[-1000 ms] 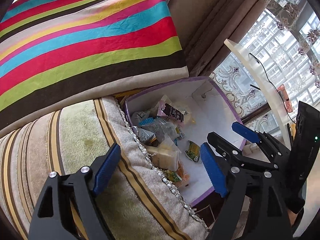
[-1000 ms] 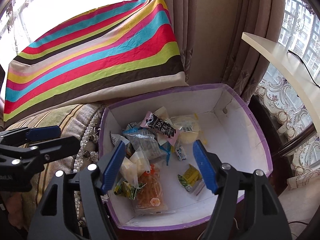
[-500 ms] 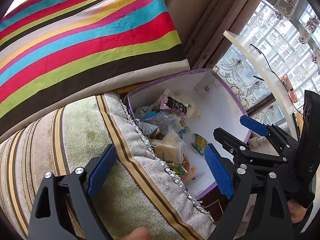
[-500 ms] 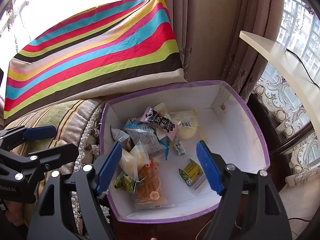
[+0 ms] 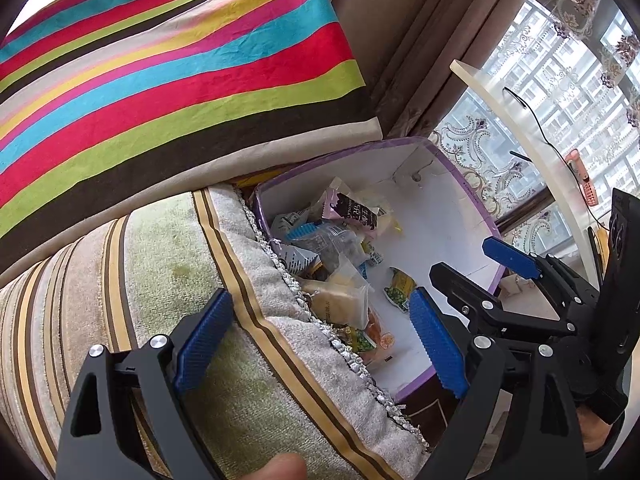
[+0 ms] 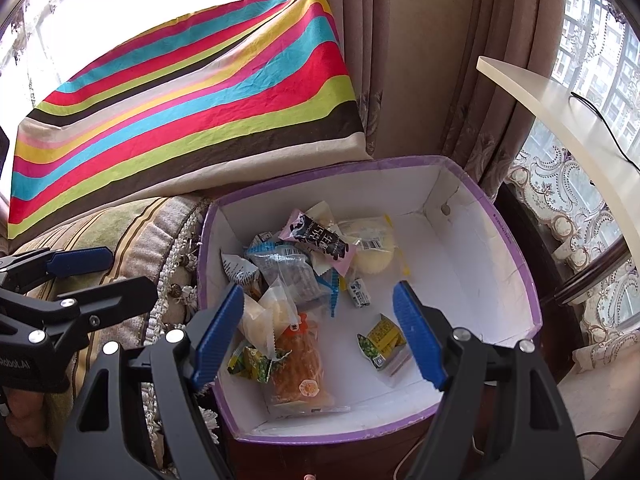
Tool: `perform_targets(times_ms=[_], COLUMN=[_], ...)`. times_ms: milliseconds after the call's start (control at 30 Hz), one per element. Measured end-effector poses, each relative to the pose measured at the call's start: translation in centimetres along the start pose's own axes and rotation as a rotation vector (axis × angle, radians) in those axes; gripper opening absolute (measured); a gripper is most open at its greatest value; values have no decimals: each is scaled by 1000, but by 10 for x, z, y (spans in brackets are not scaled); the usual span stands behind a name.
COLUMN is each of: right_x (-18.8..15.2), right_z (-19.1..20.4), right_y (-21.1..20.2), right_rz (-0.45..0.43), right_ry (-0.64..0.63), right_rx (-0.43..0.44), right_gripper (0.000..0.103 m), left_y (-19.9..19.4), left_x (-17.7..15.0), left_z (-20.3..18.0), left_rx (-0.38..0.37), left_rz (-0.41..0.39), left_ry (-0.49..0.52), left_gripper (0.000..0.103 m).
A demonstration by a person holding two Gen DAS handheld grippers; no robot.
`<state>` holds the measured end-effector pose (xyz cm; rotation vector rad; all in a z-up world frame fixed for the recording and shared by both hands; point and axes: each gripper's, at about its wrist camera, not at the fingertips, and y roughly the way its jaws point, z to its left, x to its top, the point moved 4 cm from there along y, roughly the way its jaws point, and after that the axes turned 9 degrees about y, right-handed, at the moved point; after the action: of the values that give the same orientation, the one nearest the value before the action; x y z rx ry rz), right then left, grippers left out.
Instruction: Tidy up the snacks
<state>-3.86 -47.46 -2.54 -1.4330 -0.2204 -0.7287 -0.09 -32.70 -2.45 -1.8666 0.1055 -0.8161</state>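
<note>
Hovering above snacks [image 6: 296,280] in box [image 6: 516,280]: both grippers' jaws wide, empty.

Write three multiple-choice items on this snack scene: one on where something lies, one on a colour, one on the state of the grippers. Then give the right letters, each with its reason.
1. Where do the snack packets lie?
A. on the striped cushion
B. inside the box
C. on the white shelf

2. What colour is the rim of the box?
A. purple
B. orange
C. black

3. How does the right gripper stand?
A. shut on a packet
B. shut on nothing
C. open, holding nothing

Answers:
1 B: the packets sit piled on the box's white floor, mostly toward the side by the sofa arm.
2 A: a purple edge runs round the top of the white walls.
3 C: its blue pads are wide apart above the box with nothing between them; the left gripper is open too.
</note>
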Motion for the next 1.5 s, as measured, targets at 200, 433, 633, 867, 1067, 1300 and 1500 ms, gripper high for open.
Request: perform_targets(times_ms=[200, 433, 633, 867, 1067, 1300, 1500], right_x=[0, 0, 0, -1, -1, -1, -1], right_z=[0, 0, -1, -1, -1, -2, -3], right_y=[0, -1, 0, 0, 0, 0, 1], right_rz=[0, 1, 2, 2, 3, 2, 3], right_ry=[1, 0, 0, -1, -1, -1, -1], right_rx=[0, 1, 2, 2, 3, 2, 3], right_gripper=[77, 77, 77, 77, 77, 77, 77], left_y=[2, 3, 2, 2, 3, 3, 3], left_x=[2, 3, 3, 2, 2, 1, 1], left_z=[0, 0, 2, 3, 4, 3, 3], left_rx=[0, 1, -8, -16, -24, -17, -17], left_rz=[3, 11, 7, 19, 22, 21, 21], left_ry=[-16, -3, -10, -10, -6, 1, 1], left_gripper=[87, 87, 87, 87, 87, 87, 87])
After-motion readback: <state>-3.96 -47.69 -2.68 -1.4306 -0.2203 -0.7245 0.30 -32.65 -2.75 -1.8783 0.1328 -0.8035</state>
